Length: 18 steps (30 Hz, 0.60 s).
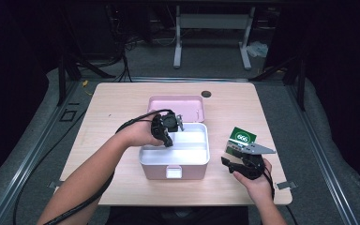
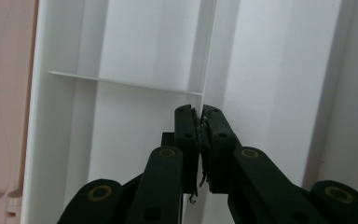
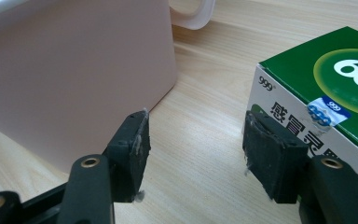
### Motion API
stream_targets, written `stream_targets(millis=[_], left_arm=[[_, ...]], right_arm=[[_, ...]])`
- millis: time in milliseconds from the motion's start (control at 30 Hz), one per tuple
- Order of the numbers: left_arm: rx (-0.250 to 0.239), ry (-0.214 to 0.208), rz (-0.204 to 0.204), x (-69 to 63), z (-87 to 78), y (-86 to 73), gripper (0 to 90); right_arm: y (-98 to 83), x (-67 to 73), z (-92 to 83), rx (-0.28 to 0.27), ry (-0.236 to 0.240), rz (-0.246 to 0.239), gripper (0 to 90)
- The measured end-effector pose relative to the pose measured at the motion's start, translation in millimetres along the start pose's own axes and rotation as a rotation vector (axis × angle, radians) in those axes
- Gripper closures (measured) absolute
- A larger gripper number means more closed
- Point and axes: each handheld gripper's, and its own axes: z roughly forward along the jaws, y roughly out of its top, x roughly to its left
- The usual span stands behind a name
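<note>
A pink box (image 1: 150, 166) with a white inner tray (image 2: 135, 37) stands open mid-table. My left gripper (image 1: 169, 139) reaches down into the tray. Its jaws stand almost together, pinching the thin upright white divider (image 2: 208, 46) that runs along the tray; my left gripper (image 2: 199, 112) is shut on it. My right gripper (image 1: 228, 158) rests low on the table to the right of the box, open, with bare wood between its jaws (image 3: 196, 135). A green medicine carton (image 1: 242, 137) lies just beyond it; the carton (image 3: 326, 74) sits behind the right-hand jaw.
The pink lid (image 1: 176, 107) lies flat behind the box. The box's pink outer wall (image 3: 74, 70) and its latch tab (image 3: 191, 14) stand close to the right gripper's left-hand jaw. Bare wooden tabletop (image 1: 112, 103) surrounds the box.
</note>
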Motion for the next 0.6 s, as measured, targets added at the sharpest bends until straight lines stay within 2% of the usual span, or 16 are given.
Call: stream_targets(millis=[200, 600], left_arm=[[0.066, -0.010, 0.031, 0.7, 3.0, 10.0, 86.9], [0.108, -0.048, 0.047, 4.3, 9.0, 17.4, 87.3]], right_arm=[[0.0, 0.4, 0.5, 0.003, 0.011, -0.004, 41.1], [-0.2, 0.4, 0.2, -0.001, 0.012, 0.001, 41.1]])
